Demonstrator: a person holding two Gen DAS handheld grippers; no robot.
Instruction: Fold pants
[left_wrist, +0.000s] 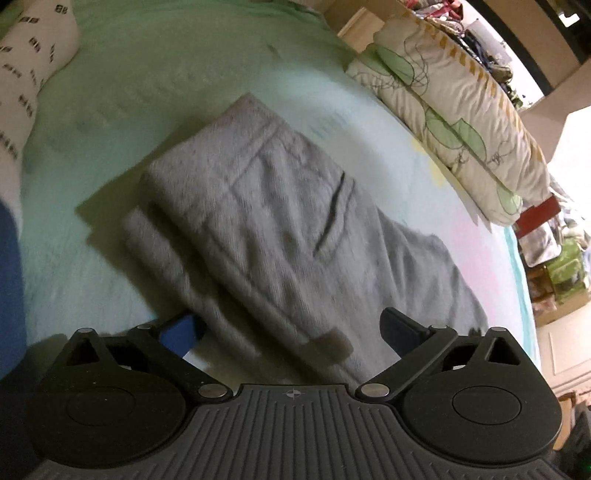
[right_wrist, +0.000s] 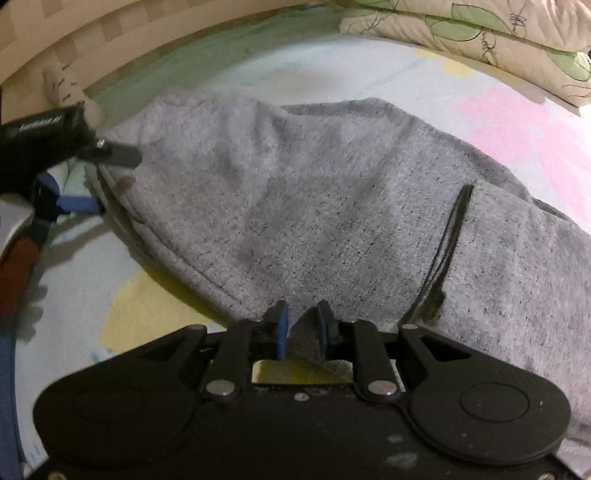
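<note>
Pastel bedsheet (left_wrist: 92, 229) lies under the grey sweatpants (left_wrist: 266, 229), already doubled over; the left gripper (left_wrist: 291, 328) hangs spread wide above their edge while the right gripper (right_wrist: 302, 330) pinches a fabric fold, so I judge both should lift evenly, keeping edges aligned.

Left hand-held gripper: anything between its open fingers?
Yes. In the left wrist view, the grey pants lie between the left hand-held gripper's spread fingers, over the bedsheet.
</note>
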